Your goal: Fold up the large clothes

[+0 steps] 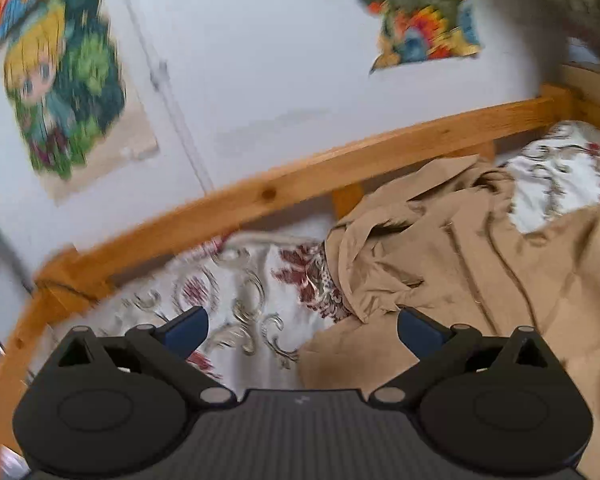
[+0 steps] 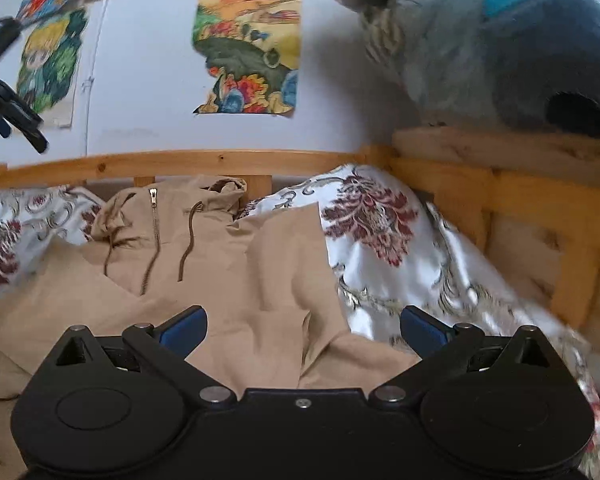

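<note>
A matt tan cloth jacket with a metal zip lies on a glossy satin bedspread, by a varnished knotty wood rail and black plastic tongs.

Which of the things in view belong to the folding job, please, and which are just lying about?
Part of the job:
- beige hooded jacket, spread on the bed
- left tongs, open and empty
- right tongs, open and empty

Just lying about:
- floral bedspread
- wooden bed rail
- posters on the wall
- grey plush toy
</note>
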{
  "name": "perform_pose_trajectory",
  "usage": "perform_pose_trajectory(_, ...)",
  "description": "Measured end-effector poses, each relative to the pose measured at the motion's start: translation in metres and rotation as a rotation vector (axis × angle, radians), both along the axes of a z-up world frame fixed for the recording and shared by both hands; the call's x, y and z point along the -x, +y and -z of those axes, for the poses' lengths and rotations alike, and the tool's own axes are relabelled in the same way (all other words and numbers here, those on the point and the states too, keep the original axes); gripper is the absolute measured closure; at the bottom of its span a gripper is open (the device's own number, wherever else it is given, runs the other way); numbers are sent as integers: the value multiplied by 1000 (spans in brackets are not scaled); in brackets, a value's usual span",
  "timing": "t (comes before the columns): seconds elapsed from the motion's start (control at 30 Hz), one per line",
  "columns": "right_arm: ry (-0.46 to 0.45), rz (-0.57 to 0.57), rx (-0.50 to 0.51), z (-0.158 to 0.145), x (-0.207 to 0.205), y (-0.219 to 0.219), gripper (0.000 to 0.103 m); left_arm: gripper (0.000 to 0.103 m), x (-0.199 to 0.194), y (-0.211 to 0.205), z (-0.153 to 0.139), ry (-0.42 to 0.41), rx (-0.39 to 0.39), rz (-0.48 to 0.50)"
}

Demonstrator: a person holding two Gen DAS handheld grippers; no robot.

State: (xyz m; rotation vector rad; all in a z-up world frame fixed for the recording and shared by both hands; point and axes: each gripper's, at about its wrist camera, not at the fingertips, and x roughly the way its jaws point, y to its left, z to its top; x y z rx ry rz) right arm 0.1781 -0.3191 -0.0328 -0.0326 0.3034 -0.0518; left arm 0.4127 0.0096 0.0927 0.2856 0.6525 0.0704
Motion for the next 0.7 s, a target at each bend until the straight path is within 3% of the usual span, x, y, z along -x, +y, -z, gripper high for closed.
perform_pose_trajectory(0.07, -3, -6, -28, 2, -15, 2, 1, 2, -18, 5, 21, 14, 9, 11)
perform_pose_trajectory(0.17, -6, -27, -51, 2, -30, 4, 1, 28, -51, 9, 44, 36, 4, 29)
perform_pose_trajectory(0.23, -17, -15, -30, 3, -33, 3, 3, 33, -71, 11, 56, 32, 40, 28)
perform_pose_trajectory(0.3, -8, 0, -27, 4, -36, -1, 6, 37, -91, 12, 66, 23, 83, 35)
perform_pose_trajectory(0.43, 37, 14, -50, -2, -50, -7, 14, 38, -128, 8, 88, -3, 92, 43)
perform_pose_trajectory(0.53, 51, -3, -46, -16, -67, -2, 15, 39, -156, 13, 105, -2, 109, 17)
perform_pose_trajectory(0.6, 53, -27, -59, -31, -89, 4, 15, 52, -170, 22, 113, 21, 150, -5)
perform_pose_trajectory(0.7, 74, -167, -2, -52, -148, 22, 17, 82, -179, 34, 123, 35, 221, 14)
